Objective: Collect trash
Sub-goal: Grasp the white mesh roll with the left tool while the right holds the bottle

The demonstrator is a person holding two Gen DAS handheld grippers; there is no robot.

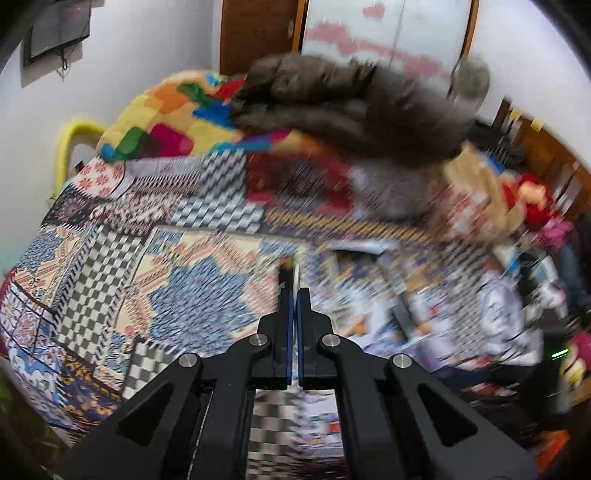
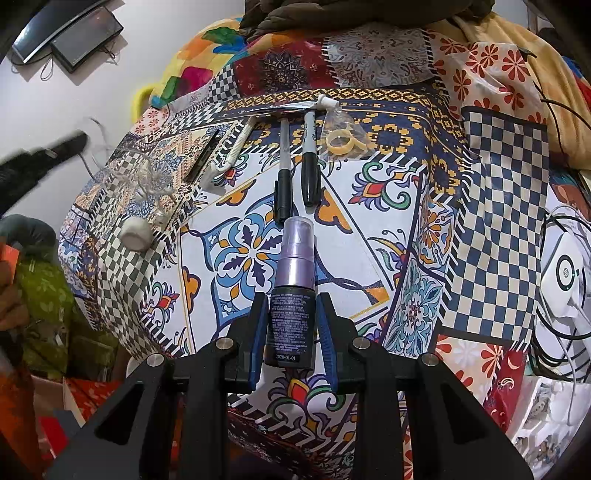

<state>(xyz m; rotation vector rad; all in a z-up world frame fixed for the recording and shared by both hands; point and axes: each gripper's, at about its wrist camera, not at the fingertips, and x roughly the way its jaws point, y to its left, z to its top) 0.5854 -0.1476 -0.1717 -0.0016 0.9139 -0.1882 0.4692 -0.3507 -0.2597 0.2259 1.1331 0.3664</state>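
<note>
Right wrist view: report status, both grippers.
Right gripper shut on dark purple-capped spray bottle. Left gripper shut, nothing visible between its fingers. Two black markers lying on patterned bedspread ahead.

A home bedroom. A bed under a patchwork bedspread [image 2: 498,192] fills the view. At its head lie a multicoloured blanket [image 1: 166,122] and, behind it, a wooden door [image 1: 258,33].
</note>
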